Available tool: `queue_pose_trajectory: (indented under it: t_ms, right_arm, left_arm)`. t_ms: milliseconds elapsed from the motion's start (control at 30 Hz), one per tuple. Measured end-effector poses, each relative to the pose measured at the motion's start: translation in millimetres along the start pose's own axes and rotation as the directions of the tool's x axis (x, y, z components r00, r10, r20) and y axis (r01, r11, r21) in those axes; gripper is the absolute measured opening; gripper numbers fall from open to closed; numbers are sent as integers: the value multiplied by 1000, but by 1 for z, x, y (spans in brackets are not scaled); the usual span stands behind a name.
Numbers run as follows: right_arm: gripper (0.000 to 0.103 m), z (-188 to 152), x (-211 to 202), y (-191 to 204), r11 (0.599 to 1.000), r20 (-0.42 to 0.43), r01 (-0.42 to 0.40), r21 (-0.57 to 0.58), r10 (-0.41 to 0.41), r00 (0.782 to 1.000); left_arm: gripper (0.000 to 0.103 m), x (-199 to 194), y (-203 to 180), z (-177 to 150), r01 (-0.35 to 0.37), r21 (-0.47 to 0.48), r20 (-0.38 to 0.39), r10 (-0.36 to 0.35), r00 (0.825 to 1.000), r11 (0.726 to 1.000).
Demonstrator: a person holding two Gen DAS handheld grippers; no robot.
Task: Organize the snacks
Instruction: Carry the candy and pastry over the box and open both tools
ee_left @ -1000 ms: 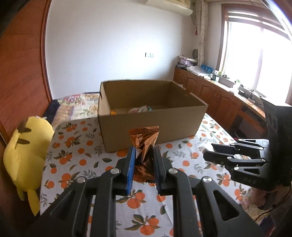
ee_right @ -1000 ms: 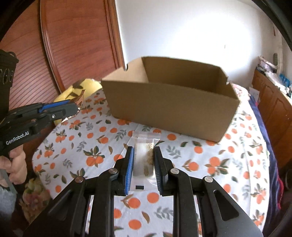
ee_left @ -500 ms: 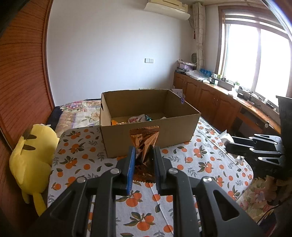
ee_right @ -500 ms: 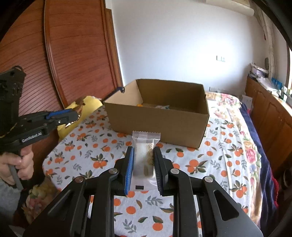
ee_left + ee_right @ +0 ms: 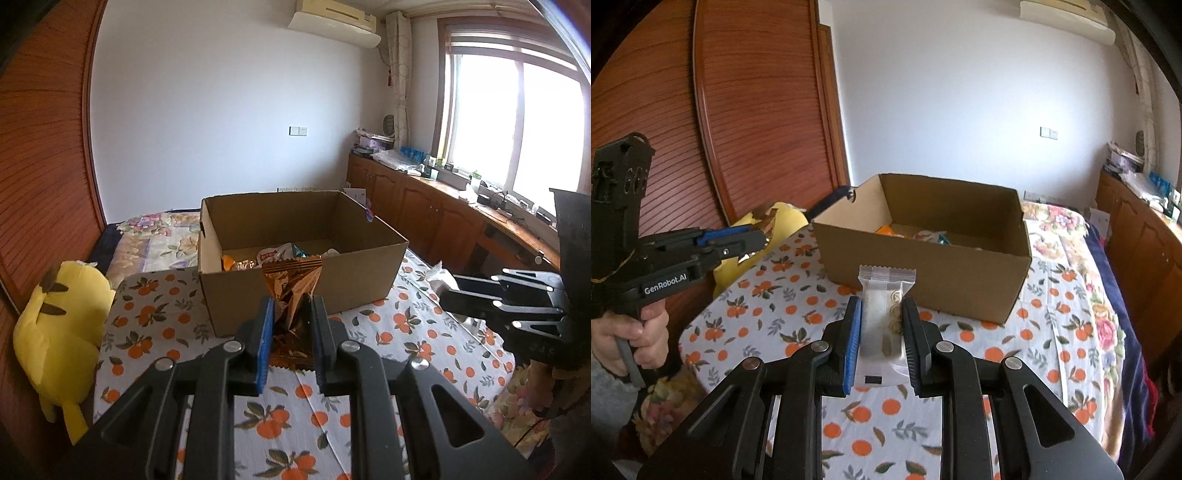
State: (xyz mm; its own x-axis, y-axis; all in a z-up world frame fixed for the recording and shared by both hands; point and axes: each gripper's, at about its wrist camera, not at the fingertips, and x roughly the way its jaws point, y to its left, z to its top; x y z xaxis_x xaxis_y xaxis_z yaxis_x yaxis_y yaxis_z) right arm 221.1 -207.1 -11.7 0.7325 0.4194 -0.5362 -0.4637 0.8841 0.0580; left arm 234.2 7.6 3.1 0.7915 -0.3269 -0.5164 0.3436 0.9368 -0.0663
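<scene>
Holding a crinkly bronze wrapper point(image 5: 291, 295), the left gripper point(image 5: 290, 321) pinches its middle, short of the cardboard box point(image 5: 295, 266). Beside it, the right gripper point(image 5: 881, 328) clamps a clear biscuit pack point(image 5: 884, 317) mid-body; both look light, slippery and crushable.

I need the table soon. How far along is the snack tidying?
Done: several snacks already lie in the box. In hand: the left tool grips a brown packet and the right tool a clear packet, both short of the box. Left: dropping both in.
</scene>
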Motion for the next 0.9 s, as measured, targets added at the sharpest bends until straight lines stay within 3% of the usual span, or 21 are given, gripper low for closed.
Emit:
queue_pose_trajectory:
  t_ms: [400, 900]
  right_arm:
    - [20, 59, 68, -26, 997, 0, 26, -66, -26, 1000]
    - [20, 75, 169, -73, 999, -80, 34, -13, -35, 996]
  left_arm:
    - [16, 71, 13, 39, -6, 39, -21, 7, 1000, 999]
    - [17, 160, 45, 54, 18, 8, -93, -17, 995, 1000]
